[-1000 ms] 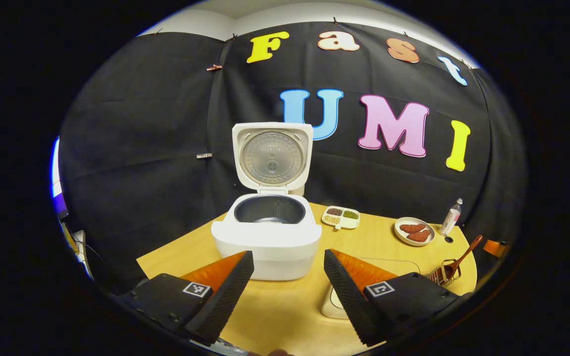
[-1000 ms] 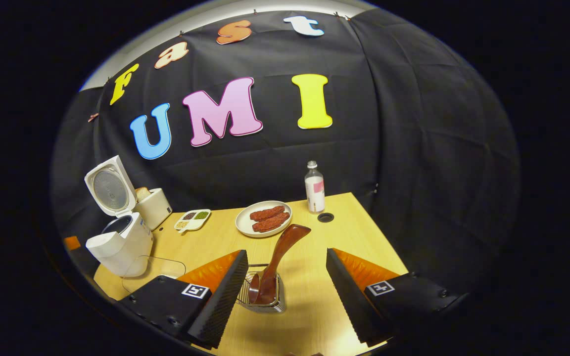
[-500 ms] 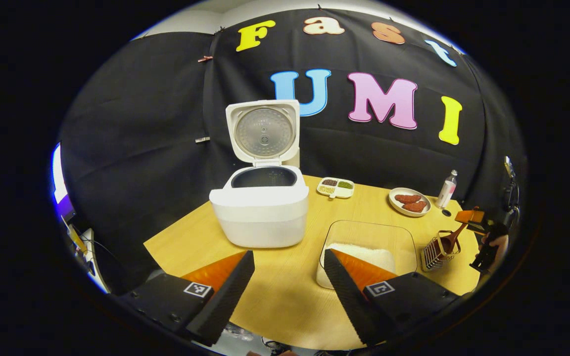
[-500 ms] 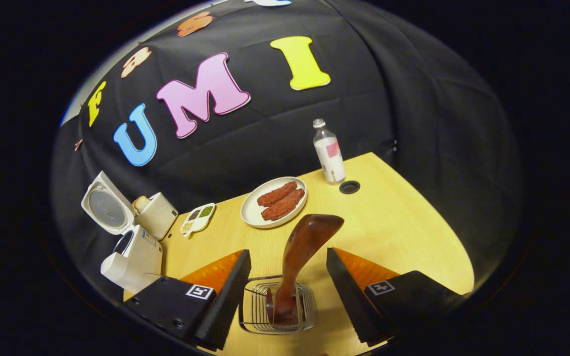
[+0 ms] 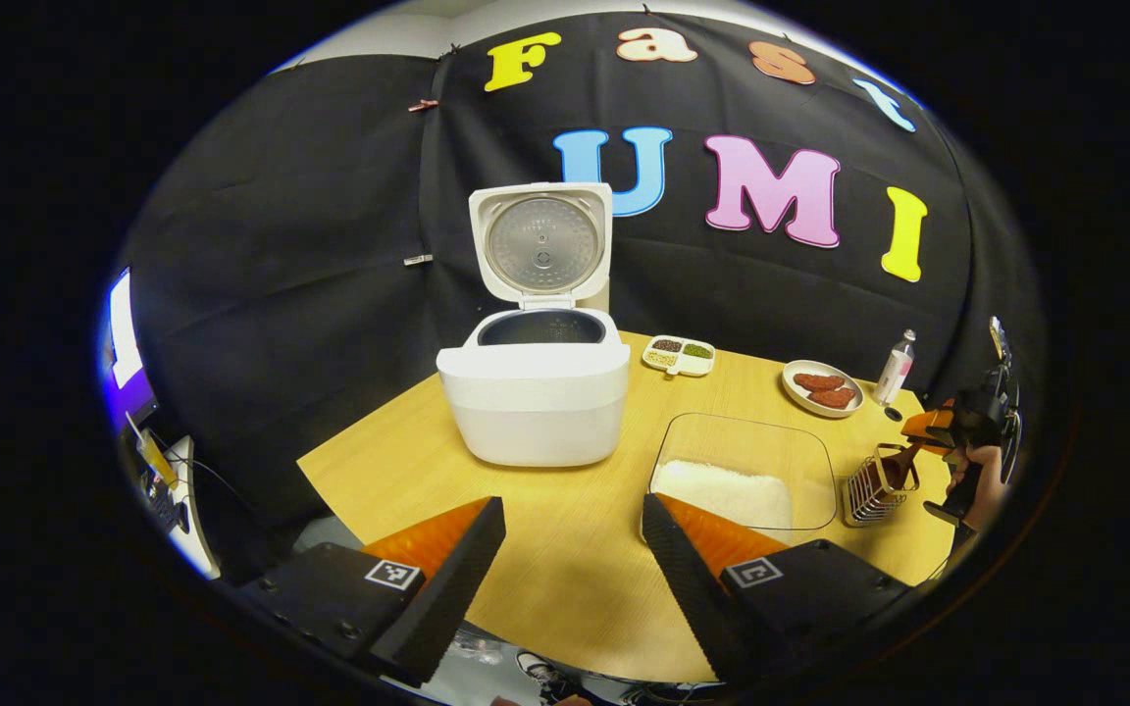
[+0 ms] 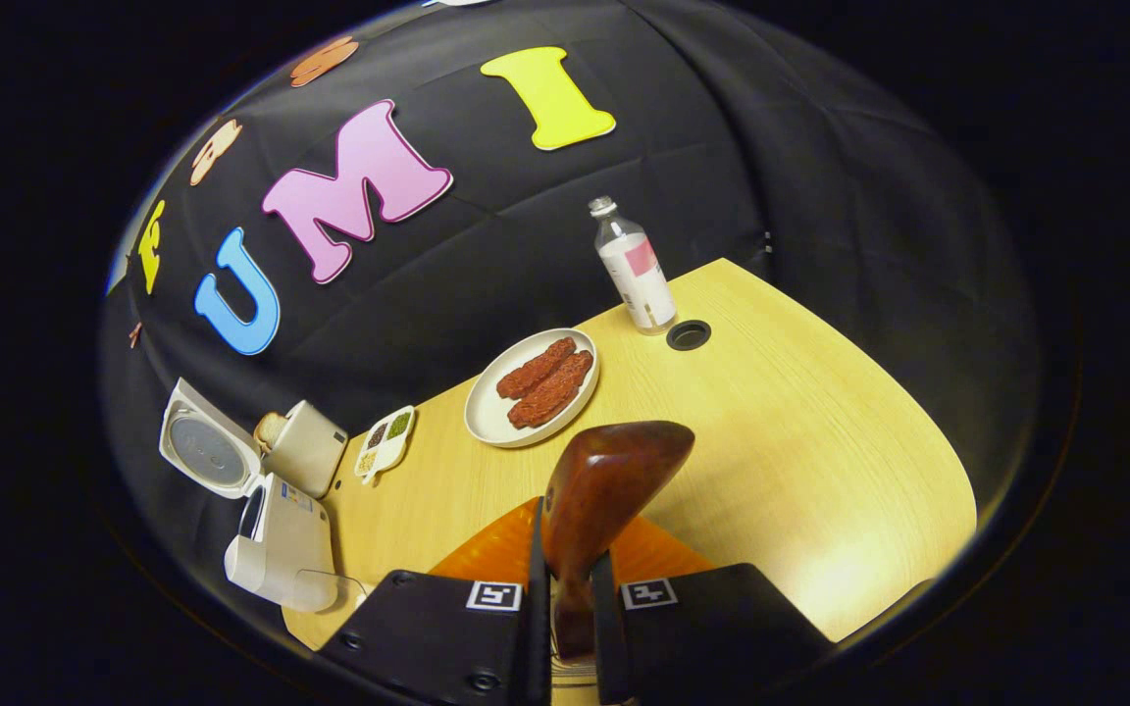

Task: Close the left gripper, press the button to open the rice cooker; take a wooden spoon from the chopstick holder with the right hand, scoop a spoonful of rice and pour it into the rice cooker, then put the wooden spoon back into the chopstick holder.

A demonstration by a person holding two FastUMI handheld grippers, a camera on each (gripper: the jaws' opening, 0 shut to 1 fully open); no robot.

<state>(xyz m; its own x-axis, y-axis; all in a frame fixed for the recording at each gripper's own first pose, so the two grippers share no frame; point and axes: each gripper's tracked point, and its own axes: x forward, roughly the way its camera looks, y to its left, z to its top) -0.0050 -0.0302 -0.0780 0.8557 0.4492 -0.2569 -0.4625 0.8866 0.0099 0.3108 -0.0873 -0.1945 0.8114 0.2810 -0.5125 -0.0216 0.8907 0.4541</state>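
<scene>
In the right gripper view the right claw is clamped on the handle of the wooden spoon, both fingers pressed flat against its sides, with the broad end of the handle rising above the fingertips toward the camera. The bottom edge of that view is too cramped to tell how the spoon's bowl sits. In the left gripper view the same claw appears far off at the table's right edge, held by a hand, just over the wire chopstick holder, with the spoon's lower part reaching down into the holder. The left claw hangs with its fingers wide apart, holding nothing, above the near edge of the wooden table. The white rice cooker stands on the table with its lid upright and open, its dark inner pot exposed. To its right, between it and the chopstick holder, sits a clear container of white rice. Farther back lie a small divided dish of beans, a plate with reddish-brown food and a plastic bottle with a pink label, which stands beside a round hole in the tabletop. A small pale appliance stands behind the cooker.
</scene>
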